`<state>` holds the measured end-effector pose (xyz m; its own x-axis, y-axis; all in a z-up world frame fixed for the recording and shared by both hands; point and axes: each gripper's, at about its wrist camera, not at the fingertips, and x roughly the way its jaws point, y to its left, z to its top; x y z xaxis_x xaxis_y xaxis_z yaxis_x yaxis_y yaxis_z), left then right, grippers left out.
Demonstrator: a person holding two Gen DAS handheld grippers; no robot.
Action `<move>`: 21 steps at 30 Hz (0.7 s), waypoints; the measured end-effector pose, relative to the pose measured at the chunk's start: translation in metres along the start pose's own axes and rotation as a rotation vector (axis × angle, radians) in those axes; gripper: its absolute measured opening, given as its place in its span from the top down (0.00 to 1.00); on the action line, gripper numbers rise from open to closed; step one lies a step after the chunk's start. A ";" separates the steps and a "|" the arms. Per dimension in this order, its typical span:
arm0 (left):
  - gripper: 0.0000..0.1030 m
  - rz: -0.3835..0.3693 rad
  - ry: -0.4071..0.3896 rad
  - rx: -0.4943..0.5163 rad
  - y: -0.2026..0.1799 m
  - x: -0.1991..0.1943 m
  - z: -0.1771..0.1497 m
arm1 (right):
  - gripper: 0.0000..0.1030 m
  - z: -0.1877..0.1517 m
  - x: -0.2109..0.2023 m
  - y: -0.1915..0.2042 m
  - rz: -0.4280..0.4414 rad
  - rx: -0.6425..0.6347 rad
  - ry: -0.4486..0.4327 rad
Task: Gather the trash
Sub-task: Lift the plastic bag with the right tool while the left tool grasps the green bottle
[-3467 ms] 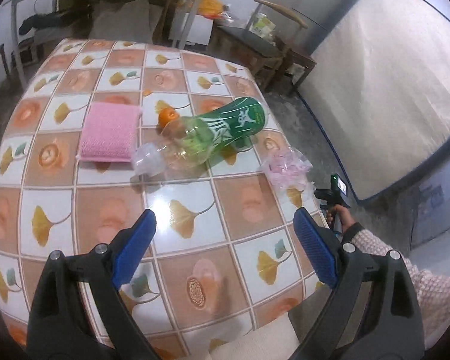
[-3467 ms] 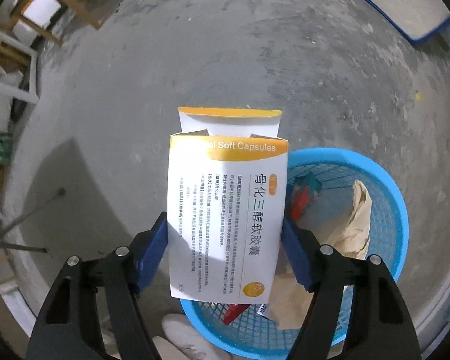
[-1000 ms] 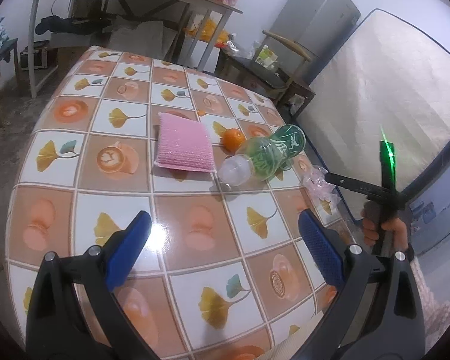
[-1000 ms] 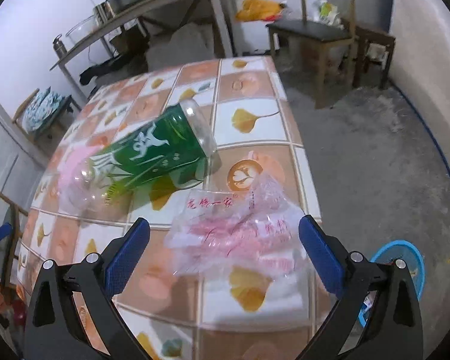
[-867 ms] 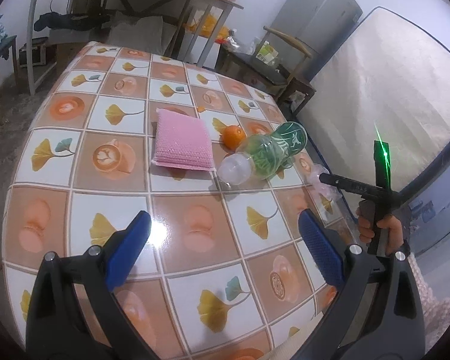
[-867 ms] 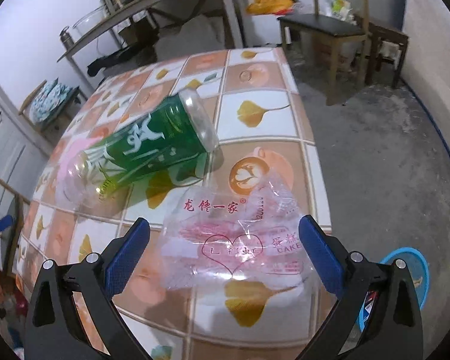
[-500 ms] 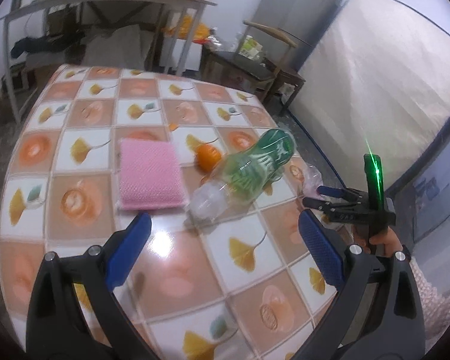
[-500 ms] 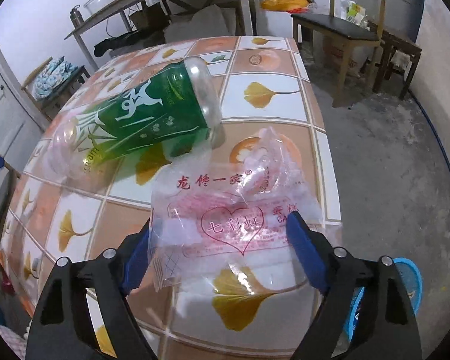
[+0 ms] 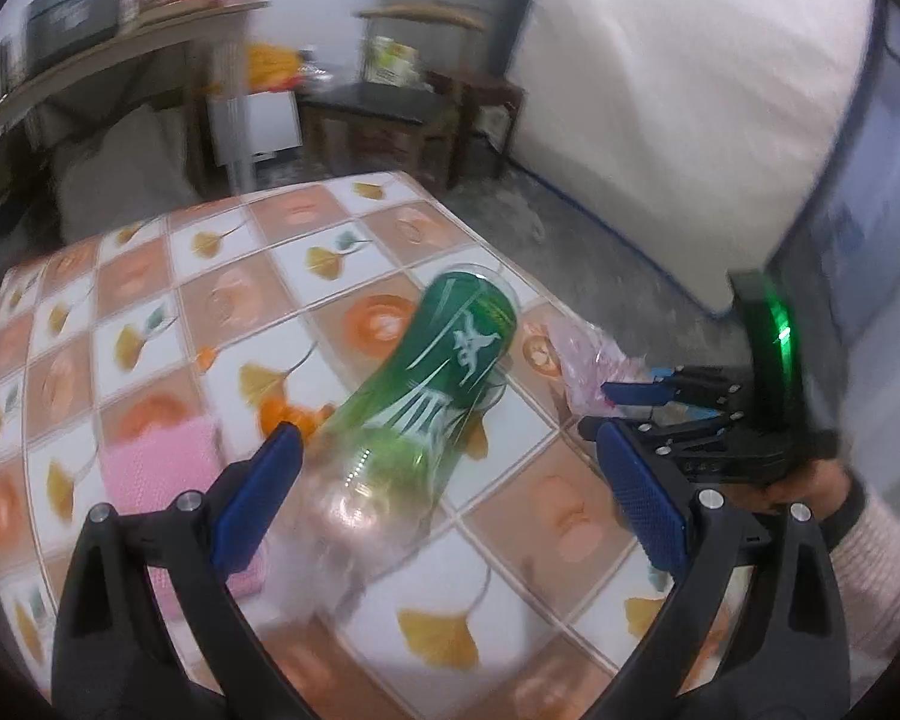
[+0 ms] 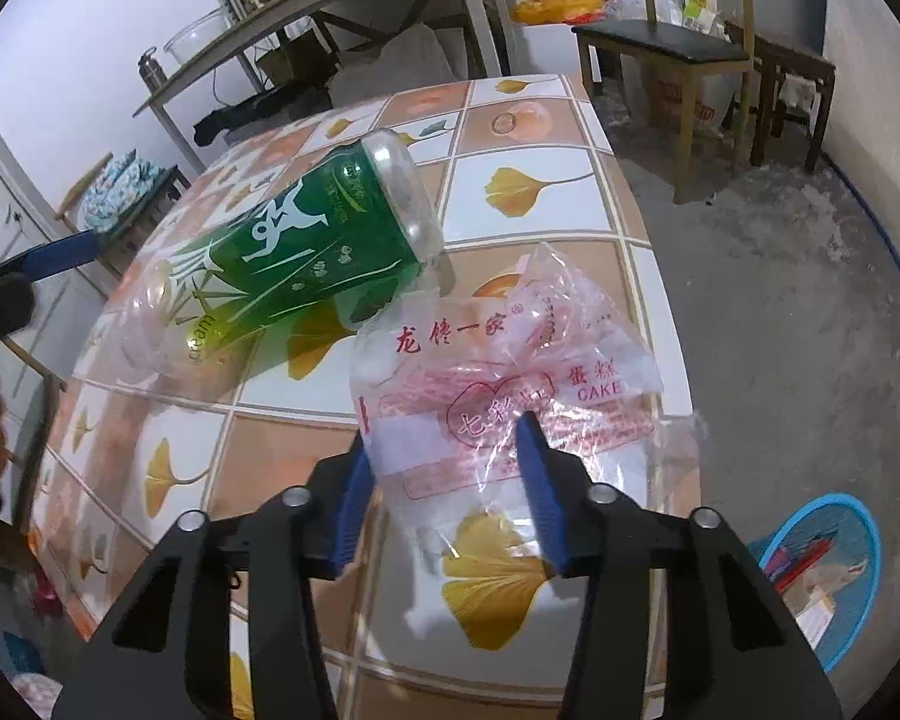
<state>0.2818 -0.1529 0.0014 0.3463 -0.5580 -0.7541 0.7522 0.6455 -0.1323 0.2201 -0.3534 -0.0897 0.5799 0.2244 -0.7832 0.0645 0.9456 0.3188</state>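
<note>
A green-labelled clear plastic bottle [image 9: 444,360] [image 10: 294,240] lies on its side on the tiled table [image 10: 540,120]. Beside its base, near the table edge, sits a crumpled clear bag with red print [image 10: 498,372] [image 9: 576,360]. My right gripper [image 10: 444,480] [image 9: 594,408] is closing on the bag, which is bunched between the blue pads, and both pads touch it. My left gripper [image 9: 450,480] is open wide, just short of the bottle's clear neck end. The left wrist view is blurred. One blue finger of the left gripper [image 10: 60,258] shows at the far left.
An orange [image 9: 282,414] and a pink pad [image 9: 156,462] lie behind the bottle. On the floor past the table edge stands a blue basket [image 10: 822,564] with trash in it. A chair [image 10: 666,42] and a mattress [image 9: 690,90] stand beyond.
The right gripper's jaws have narrowed from wide open onto the bag, gathering it. The left gripper has swept in close to the bottle and rolled, so the table now looks tilted.
</note>
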 end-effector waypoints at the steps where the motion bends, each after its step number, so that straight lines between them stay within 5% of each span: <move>1: 0.08 0.009 0.015 0.022 -0.002 0.007 0.003 | 0.65 0.000 -0.001 -0.003 0.017 0.017 0.001; 4: 0.08 0.045 0.080 0.080 -0.009 0.034 0.015 | 0.83 -0.002 -0.001 -0.012 0.050 0.071 0.005; 10: 0.11 0.165 0.203 0.226 -0.028 0.069 0.015 | 0.84 -0.010 -0.005 -0.029 0.119 0.168 -0.004; 16: 0.34 0.256 0.245 0.216 -0.025 0.080 0.014 | 0.86 -0.015 -0.008 -0.030 0.128 0.196 -0.010; 21: 0.40 0.280 0.249 0.219 -0.024 0.080 0.016 | 0.87 -0.019 -0.015 -0.031 0.121 0.208 -0.021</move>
<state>0.3001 -0.2212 -0.0453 0.4282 -0.2171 -0.8772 0.7590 0.6133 0.2187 0.1942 -0.3812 -0.0981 0.6100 0.3258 -0.7223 0.1586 0.8429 0.5141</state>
